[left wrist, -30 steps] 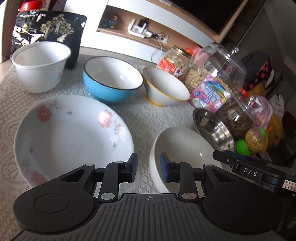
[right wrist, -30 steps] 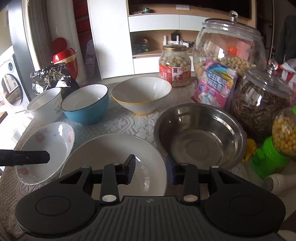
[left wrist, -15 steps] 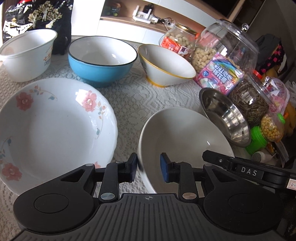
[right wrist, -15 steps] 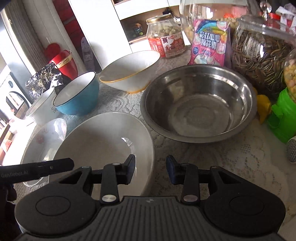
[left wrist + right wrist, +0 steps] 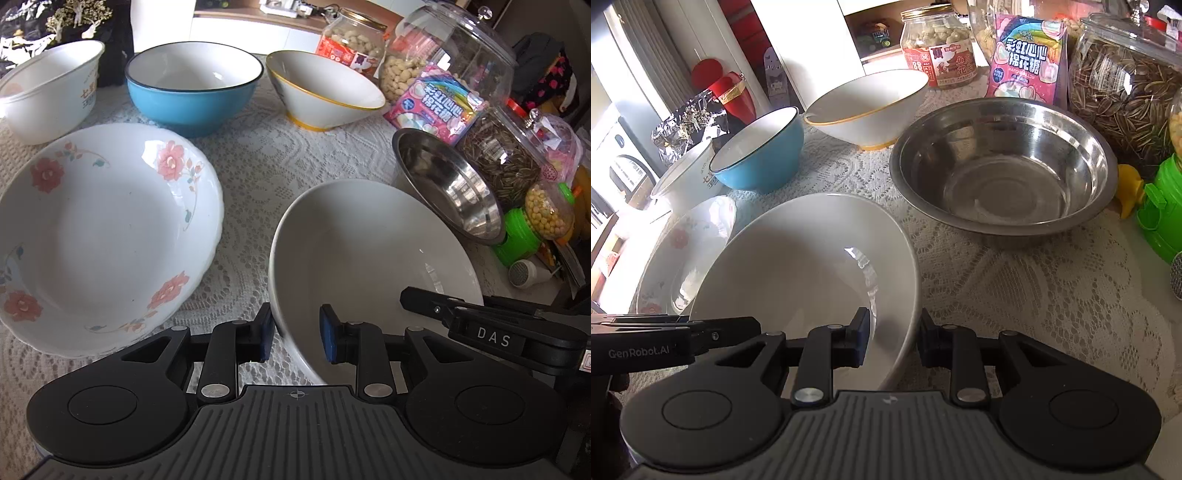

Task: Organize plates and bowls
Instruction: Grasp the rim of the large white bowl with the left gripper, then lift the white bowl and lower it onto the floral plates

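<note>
- Both grippers have come down onto the plain white bowl (image 5: 369, 251) since the earlier frames: a second ago its near rim lay ahead of the jaws, and now each pair straddles that rim.
- The left gripper (image 5: 297, 328) has one jaw outside the bowl's left wall and one inside; I can see space between the inner pad and the wall, so I judge it open around the rim, not pinching.
- The right gripper (image 5: 894, 341) has one jaw inside and one outside the bowl's right wall. Its jaws have just been closing with the rim between them, yet a gap shows on both sides, so it does not look clamped yet.
- For the task, this reads as a two-handed pick-up about to be made. The bowl sits on the lace-covered desk (image 5: 295, 155), not yet lifted.
- Likely destinations lie either side of the jaws: the flowered plate (image 5: 99, 229) just left of the left jaws, the steel bowl (image 5: 1001, 170) ahead and right of the right jaws.
- The left view alone shows the flowered plate whole, with the white tub (image 5: 51, 88), blue bowl (image 5: 192, 85) and gold-rimmed bowl (image 5: 321, 88) in a row beyond.
- The right view alone shows the steel bowl's empty inside and the clear strip of desk between it and the white bowl; from the left that bowl is seen edge-on against the jars (image 5: 495, 155).
</note>
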Available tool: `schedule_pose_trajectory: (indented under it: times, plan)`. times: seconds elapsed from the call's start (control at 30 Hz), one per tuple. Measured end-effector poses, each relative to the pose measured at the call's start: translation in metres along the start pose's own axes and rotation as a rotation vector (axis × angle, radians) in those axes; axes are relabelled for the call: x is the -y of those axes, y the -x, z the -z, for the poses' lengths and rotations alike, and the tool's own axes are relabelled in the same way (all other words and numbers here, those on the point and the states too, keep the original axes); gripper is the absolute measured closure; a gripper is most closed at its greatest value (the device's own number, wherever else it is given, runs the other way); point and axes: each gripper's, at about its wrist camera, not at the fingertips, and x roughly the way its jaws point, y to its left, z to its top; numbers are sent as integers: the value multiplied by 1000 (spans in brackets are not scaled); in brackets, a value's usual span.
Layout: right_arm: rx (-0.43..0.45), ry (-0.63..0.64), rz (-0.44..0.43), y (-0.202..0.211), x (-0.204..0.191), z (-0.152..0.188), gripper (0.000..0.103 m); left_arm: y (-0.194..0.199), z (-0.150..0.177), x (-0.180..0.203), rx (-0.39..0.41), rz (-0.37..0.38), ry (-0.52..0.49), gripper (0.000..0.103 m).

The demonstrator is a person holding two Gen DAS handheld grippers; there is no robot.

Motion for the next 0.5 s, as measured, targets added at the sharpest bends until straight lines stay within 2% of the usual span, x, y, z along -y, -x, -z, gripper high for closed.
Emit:
schedule_pose_trajectory:
  times: [0.1,0.17,0.2,0.5]
  plan:
    - [2,2,2,-3,-2,0,73,-4,1,-1,-17,6,27,77]
    - [5,7,-1,-3,-4,1,69,-12,3,-2,-60,20,43,78]
    - [6,10,1,-4,-4,1,68,-13,4,-3,-63,34,58,76]
    - [11,21,19,-5,-7,1,68,-14,4,-7,-54,50,79,78]
